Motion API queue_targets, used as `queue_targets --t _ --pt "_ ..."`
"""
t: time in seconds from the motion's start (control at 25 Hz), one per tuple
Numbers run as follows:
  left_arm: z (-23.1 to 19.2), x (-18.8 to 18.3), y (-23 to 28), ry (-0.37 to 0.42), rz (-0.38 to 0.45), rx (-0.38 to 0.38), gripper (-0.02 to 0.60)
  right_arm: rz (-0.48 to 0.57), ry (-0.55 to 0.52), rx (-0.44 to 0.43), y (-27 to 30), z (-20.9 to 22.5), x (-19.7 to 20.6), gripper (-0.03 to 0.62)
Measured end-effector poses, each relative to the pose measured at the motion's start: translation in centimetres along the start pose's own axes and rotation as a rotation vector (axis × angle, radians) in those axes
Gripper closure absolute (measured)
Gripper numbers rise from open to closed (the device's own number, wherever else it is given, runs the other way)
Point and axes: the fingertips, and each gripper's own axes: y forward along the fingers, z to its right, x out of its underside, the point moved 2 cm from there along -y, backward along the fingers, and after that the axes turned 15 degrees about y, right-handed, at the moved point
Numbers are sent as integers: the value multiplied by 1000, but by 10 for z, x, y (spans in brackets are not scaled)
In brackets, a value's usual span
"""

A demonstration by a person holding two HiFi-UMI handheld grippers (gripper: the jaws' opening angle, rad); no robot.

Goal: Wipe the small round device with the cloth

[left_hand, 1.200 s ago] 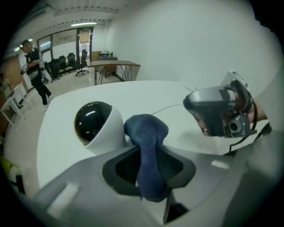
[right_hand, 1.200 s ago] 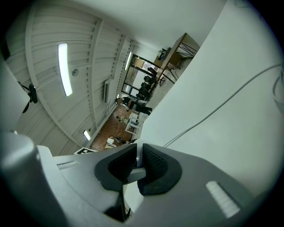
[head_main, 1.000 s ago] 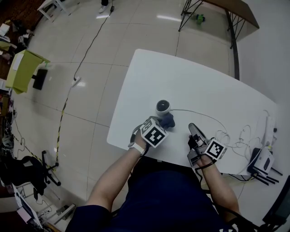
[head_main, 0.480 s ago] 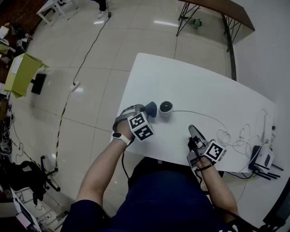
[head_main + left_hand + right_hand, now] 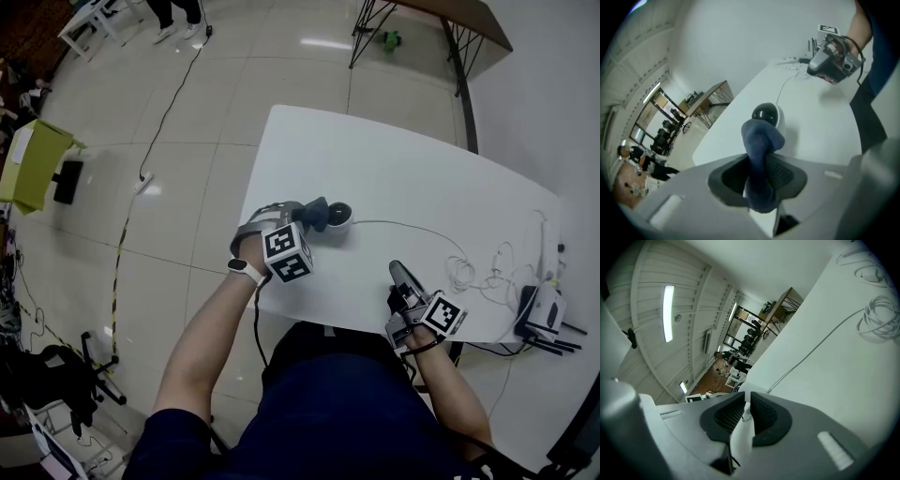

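Observation:
The small round device [image 5: 339, 217], white with a dark dome, stands on the white table [image 5: 422, 178] near its left edge. My left gripper [image 5: 302, 220] is shut on a dark blue cloth [image 5: 315, 214], which touches the device's left side. In the left gripper view the cloth [image 5: 759, 150] sticks out between the pads of the left gripper [image 5: 757, 176], its tip against the device [image 5: 766, 115]. My right gripper [image 5: 397, 272] rests near the table's front edge, apart from the device. The right gripper [image 5: 743, 416] has only a narrow gap between its pads and nothing in it.
A thin white cable [image 5: 403, 230] runs from the device to a loose coil [image 5: 459, 272]. A white box with antennas and plugs [image 5: 544, 314] sits at the right end. The table's left edge [image 5: 246, 220] lies just beside my left hand, with floor below.
The left gripper has swung the cloth from the near right side of the device round to its left side, rolling as it went. The right gripper has stayed put.

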Motion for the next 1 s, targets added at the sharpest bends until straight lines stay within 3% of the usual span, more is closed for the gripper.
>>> queue_targets --t 0.12,0.24,0.52,0.72,0.8,0.88,1.0 --pt "22 -2 0 -109 -18 40 483 -16 -3 6 3 2 2 549" --pt "37 -11 -1 -299 13 81 483 -37 -4 -13 12 -1 5 549" --pt "50 -54 -21 -945 225 199 483 -74 -10 -10 27 -4 6 549" --pt "46 -93 -18 -1432 476 279 482 -83 -9 -5 35 0 0 549" --pt "42 -99 -15 -1578 546 279 482 -74 -13 20 35 3 -7 549" --pt "41 -102 -15 -1618 578 284 483 -58 -15 40 34 5 -14 549" --pt "47 -99 -19 -1493 544 313 483 -35 -10 30 35 5 -26 551"
